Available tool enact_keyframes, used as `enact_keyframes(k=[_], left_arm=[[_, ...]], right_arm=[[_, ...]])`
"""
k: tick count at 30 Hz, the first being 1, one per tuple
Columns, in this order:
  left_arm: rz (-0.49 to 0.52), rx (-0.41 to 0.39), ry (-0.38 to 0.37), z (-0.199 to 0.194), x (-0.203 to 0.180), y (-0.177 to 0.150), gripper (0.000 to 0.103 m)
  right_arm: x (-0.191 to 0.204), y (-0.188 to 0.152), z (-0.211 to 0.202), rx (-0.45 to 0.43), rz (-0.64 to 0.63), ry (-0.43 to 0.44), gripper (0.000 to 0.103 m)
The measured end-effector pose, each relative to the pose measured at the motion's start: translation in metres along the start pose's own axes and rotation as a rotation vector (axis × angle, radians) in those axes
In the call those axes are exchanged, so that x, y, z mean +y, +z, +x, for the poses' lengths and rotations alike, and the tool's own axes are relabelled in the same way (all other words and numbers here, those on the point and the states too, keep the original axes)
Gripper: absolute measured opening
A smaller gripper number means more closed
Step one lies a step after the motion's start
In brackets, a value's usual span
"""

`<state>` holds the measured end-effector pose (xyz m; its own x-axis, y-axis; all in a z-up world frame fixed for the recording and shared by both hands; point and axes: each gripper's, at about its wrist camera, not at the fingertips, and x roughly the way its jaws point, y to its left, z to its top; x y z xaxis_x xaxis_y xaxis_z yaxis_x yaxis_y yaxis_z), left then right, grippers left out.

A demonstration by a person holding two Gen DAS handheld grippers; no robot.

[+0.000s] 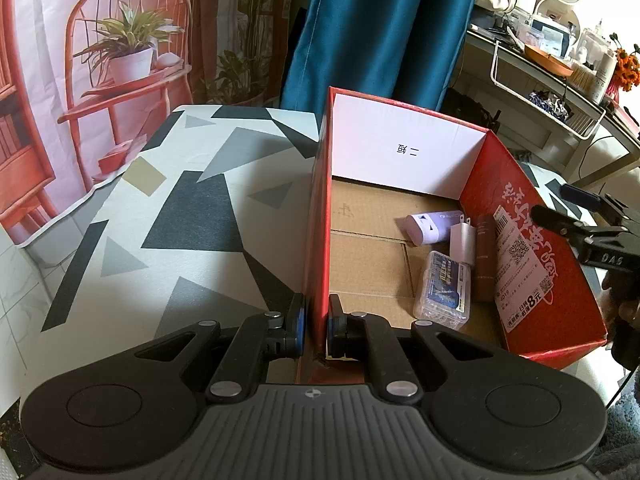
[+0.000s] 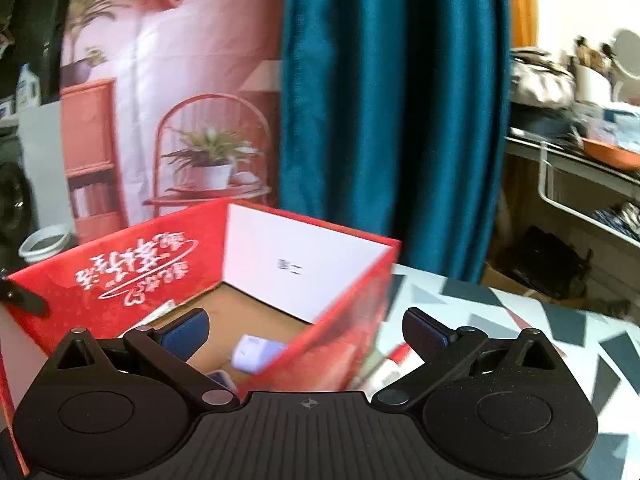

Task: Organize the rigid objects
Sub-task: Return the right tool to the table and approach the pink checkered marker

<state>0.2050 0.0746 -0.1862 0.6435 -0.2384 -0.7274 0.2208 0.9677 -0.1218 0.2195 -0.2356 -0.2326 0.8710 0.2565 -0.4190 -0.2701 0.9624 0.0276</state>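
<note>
A red cardboard box [image 1: 520,216] with a white inner end wall stands open on the patterned table [image 1: 180,220]. On its floor lie a lilac tube [image 1: 430,224], a white plug [image 1: 462,242], a brown tube [image 1: 485,256] and a clear case with a blue label [image 1: 442,290]. My left gripper [image 1: 318,320] is shut on the box's near left wall. My right gripper [image 2: 306,326] is open and straddles the box's [image 2: 120,276] right wall, one finger inside and one outside. The right wrist view is blurred; the lilac tube [image 2: 256,354] shows below the fingers.
A red-and-white object [image 2: 390,364] lies on the table just outside the box's right wall. A blue curtain [image 1: 380,28] and a printed backdrop [image 1: 120,48] hang behind the table. A cluttered shelf [image 1: 560,52] stands at the right, a white bucket [image 2: 42,244] at the left.
</note>
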Motion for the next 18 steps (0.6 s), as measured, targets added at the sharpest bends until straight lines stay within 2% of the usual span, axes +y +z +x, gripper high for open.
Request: enact_keyframes(k=[5, 9, 16, 18], left_arm=[[0.001, 0.000, 0.000, 0.000, 0.000, 0.000, 0.012], [-0.001, 0.000, -0.001, 0.000, 0.000, 0.000, 0.012], [-0.002, 0.000, -0.002, 0.000, 0.000, 0.000, 0.012], [-0.002, -0.001, -0.002, -0.001, 0.000, 0.000, 0.012]], right_arm=[[-0.032, -0.003, -0.012, -0.039, 0.122, -0.073, 0.102], [-0.056, -0.013, -0.015, -0.030, 0.203, -0.124, 0.098], [-0.072, -0.043, 0.002, 0.085, 0.293, -0.140, 0.091], [-0.071, -0.052, 0.008, 0.124, 0.314, -0.139, 0.085]])
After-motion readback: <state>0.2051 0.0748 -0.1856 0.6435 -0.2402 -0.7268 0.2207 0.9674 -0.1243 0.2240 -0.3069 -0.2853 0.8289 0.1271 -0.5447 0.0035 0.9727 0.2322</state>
